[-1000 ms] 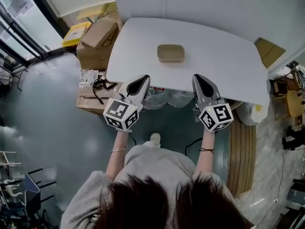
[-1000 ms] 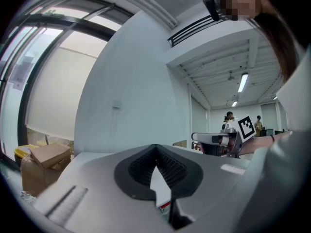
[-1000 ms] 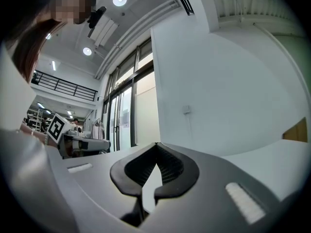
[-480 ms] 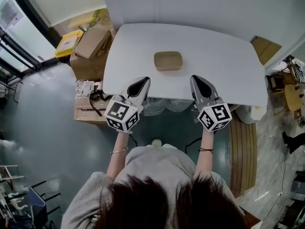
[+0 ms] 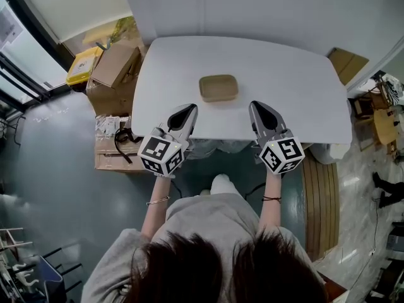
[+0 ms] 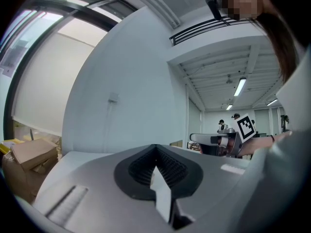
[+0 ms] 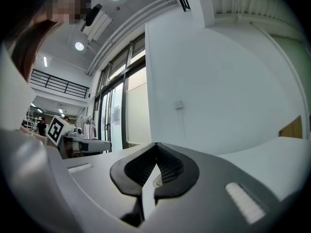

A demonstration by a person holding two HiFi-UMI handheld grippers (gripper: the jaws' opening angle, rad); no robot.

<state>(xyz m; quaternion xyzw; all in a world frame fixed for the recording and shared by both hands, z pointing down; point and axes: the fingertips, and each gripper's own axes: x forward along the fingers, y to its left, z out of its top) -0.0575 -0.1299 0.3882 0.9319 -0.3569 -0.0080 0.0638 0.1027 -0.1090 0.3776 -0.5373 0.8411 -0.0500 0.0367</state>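
Tan tray [image 5: 218, 88]: sits on the white table [image 5: 297, 100], about mid-width and a little toward the near edge, nothing else on the top.

Far left, on the floor beside the table: cardboard boxes [image 5: 113, 68] and a yellow bin [image 5: 83, 62].

Left gripper [image 5: 187, 108]: held over the near edge of the table, tip pointing forward and slightly inward. Left gripper view shows the pads closed together with nothing between them.

Tray relative to grippers: ahead of both tips and between them, apart from each. Its long axis runs left to right, across the line of both grippers. Spacing to the two tips looks about even; neither is clearly the nearer.

Right gripper [image 5: 256, 106]: mirror pose over the near edge, tip angled slightly inward. Right gripper view shows the jaws pressed shut and empty.

Far right: a flat cardboard piece [image 5: 346, 63] leaning past the table corner.
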